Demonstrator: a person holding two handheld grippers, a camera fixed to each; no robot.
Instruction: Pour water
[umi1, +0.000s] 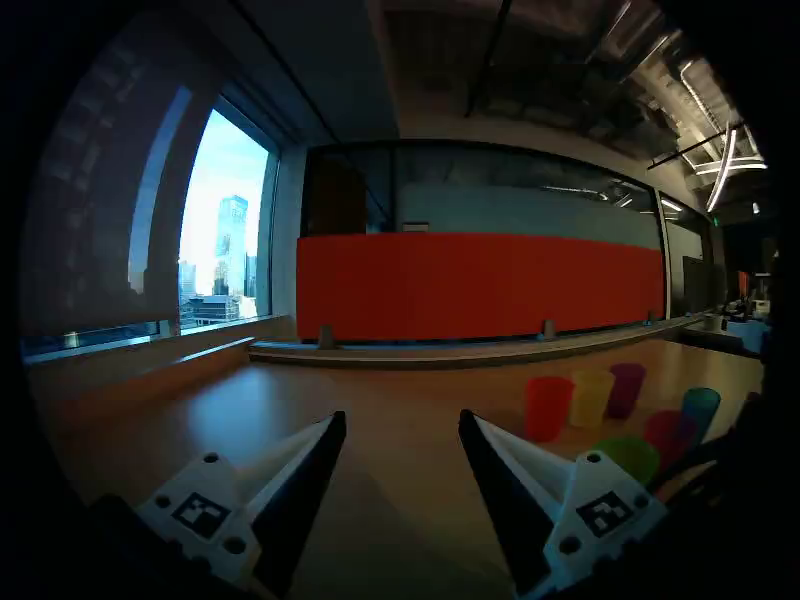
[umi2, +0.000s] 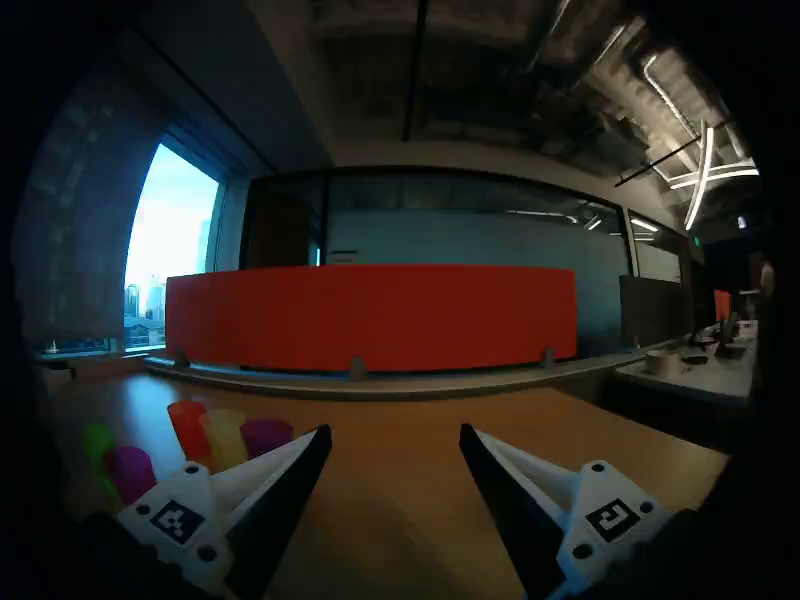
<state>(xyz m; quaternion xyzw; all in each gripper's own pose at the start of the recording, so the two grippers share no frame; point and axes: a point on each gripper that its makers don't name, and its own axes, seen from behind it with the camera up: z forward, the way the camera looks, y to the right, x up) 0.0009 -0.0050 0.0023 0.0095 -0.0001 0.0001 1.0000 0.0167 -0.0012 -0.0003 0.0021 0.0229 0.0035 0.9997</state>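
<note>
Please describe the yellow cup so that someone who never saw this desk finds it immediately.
Find the long red partition at the back of the wooden desk. In front of it stand coloured cups; the yellow cup is the middle one in a row of three. Its neighbours are a red cup and a purple cup; no other cup is yellow.

the left gripper (umi1: 400, 418) hangs low over the near part of a wooden table (umi1: 300, 390), its two fingers spread apart with nothing but bare tabletop between them. toward the table's right edge stands a cluster of cups: a red cup (umi1: 548, 407), a yellow cup (umi1: 590, 397) and a purple cup (umi1: 626, 388) side by side in a row, with a green cup (umi1: 628, 455), a pink cup (umi1: 668, 432) and a teal cup (umi1: 700, 408) closer to that edge. an orange-red partition (umi1: 480, 285) runs along the table's far edge, and a bright window (umi1: 225, 250) lies beyond its left edge.
</note>
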